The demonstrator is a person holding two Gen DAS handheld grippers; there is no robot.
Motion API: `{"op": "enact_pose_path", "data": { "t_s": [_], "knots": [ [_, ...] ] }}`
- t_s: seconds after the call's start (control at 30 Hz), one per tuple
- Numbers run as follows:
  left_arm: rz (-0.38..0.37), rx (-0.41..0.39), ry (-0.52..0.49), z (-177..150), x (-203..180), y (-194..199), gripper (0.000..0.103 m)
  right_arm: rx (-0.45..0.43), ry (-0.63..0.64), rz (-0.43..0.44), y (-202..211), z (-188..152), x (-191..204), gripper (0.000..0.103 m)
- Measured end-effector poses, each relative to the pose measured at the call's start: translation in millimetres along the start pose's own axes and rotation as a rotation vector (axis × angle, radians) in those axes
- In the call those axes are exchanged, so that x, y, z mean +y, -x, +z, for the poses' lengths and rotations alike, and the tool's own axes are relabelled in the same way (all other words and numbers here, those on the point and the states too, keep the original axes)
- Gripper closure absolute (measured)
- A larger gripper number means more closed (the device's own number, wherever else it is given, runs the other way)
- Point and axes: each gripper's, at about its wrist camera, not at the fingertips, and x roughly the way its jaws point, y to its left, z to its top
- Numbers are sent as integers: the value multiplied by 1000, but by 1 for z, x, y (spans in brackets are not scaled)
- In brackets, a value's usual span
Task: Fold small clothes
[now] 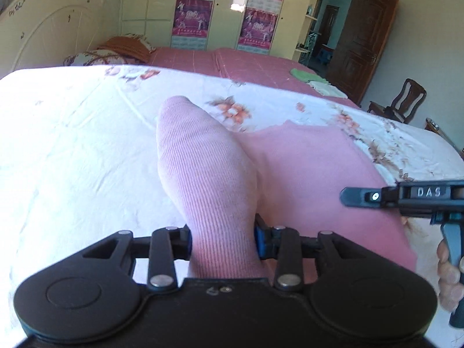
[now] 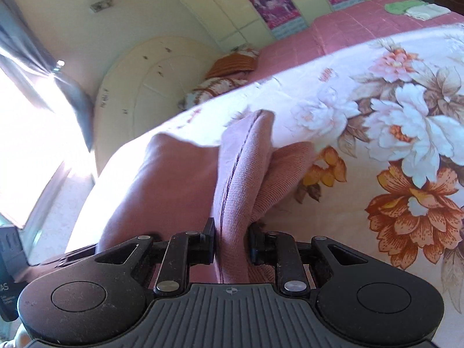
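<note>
I am working over a white floral bedsheet on a pink quilted bed. My left gripper and right gripper are each pinching the pink ribbed knit garment, seemingly near the sheet's near edge. The right gripper's side reads "DAS".

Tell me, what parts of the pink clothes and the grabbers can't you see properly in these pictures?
- Left wrist view: the pink garment hides the left gripper's pads, so its grip is unclear.
- Right wrist view: the right gripper's fingertips are buried in cloth.
- Both views: the garment's type is unclear, bunched and cut off.
- The folded cloths far off are too small.
</note>
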Motion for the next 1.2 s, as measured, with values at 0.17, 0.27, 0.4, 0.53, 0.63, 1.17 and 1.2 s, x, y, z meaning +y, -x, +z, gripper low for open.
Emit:
{"op": "enact_pose_path", "data": {
  "t_s": [0.17, 0.27, 0.4, 0.53, 0.63, 1.17, 1.2],
  "knots": [
    [21, -33, 70, -10, 20, 3, 20, -6, -1, -144, -6, 1, -15, 74],
    [25, -42, 66, -10, 23, 21, 23, -48, 25, -182, 16, 3, -5, 73],
    [39, -83, 17, -27, 24, 54, 24, -91, 143, -200, 56, -13, 24, 73],
    [48, -51, -11, -43, 11, 53, 24, -91, 247, -168, 72, -42, 59, 74],
    [81, -6, -7, -49, 4, 35, 21, -33, 328, -208, 60, -65, 69, 74],
    [221, 63, 10, -49, -31, 30, 14, 18, 290, -372, 46, -90, 16, 71],
    [233, 67, 9, -50, -32, 29, 11, 19, 275, -371, 47, -89, 15, 69]
  ]
}}
